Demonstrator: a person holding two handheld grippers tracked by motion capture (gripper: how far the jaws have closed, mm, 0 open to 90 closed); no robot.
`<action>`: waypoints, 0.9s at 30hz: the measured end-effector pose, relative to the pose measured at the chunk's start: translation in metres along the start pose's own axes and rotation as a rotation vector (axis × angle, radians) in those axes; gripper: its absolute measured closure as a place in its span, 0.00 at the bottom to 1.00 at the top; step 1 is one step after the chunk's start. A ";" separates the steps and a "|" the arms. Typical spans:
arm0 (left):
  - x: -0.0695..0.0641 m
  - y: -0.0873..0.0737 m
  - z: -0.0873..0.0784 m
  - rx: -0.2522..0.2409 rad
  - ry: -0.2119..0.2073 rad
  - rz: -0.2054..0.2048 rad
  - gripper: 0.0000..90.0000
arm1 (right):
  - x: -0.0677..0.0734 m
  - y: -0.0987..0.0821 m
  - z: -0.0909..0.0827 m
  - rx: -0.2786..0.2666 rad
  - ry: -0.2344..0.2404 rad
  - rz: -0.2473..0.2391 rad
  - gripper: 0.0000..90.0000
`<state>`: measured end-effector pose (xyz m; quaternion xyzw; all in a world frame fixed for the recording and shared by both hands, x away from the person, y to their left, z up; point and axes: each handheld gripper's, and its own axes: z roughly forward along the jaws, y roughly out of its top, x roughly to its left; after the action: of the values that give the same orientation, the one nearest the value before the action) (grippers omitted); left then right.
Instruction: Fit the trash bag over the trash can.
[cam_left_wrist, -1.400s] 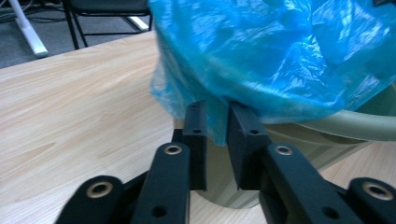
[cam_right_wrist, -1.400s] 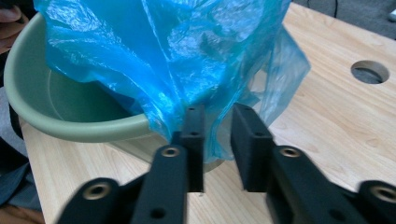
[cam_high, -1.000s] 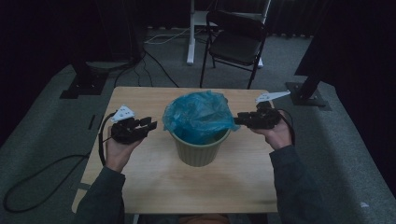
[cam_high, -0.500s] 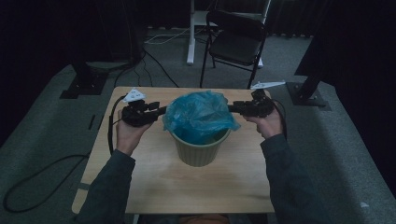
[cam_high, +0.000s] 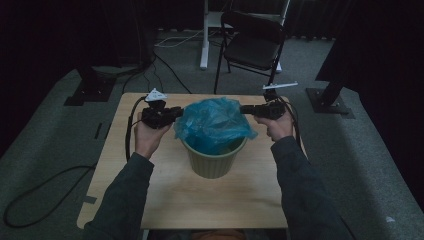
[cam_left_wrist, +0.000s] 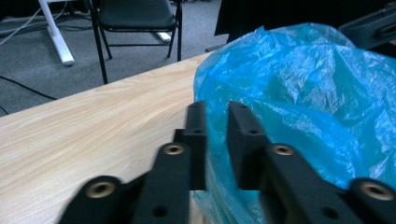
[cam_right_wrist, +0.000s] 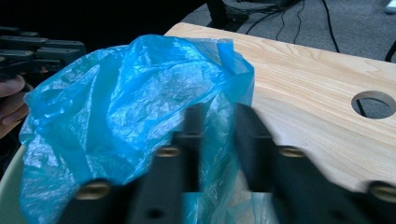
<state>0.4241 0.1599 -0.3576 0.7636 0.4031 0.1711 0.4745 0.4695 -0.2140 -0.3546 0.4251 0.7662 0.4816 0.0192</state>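
A light wooden table (cam_high: 165, 200) carries a pale green bin (cam_high: 214, 159) near its middle, and a crumpled blue plastic bag (cam_high: 214, 125) sits in the bin's mouth, puffed up above the rim and spilling over it on both sides. The person's forearms come in from the near edge, one on each side of the bin. The left gripper (cam_high: 175, 113) is at the bag's left edge; its jaws have just been closing, and in the left gripper view a fold of blue film runs between the two black jaws, which stand close together, pinching the film. The right gripper (cam_high: 245, 109) is at the bag's right edge; its jaws have also just been closing, and the right gripper view, though blurred, shows a strip of the bag (cam_right_wrist: 140, 116) caught in the narrow gap between them.
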 end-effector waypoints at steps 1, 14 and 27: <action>0.000 0.001 -0.001 -0.009 0.002 0.003 0.97 | -0.001 0.001 0.000 -0.008 0.008 0.008 0.96; -0.009 0.005 -0.009 -0.050 0.009 0.038 0.99 | 0.002 0.005 -0.001 -0.028 -0.003 -0.013 0.68; -0.011 0.005 -0.006 -0.044 0.002 0.046 0.98 | 0.004 0.008 0.010 0.016 -0.042 -0.023 1.00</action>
<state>0.4156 0.1533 -0.3489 0.7619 0.3821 0.1914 0.4868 0.4764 -0.2024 -0.3518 0.4262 0.7744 0.4661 0.0373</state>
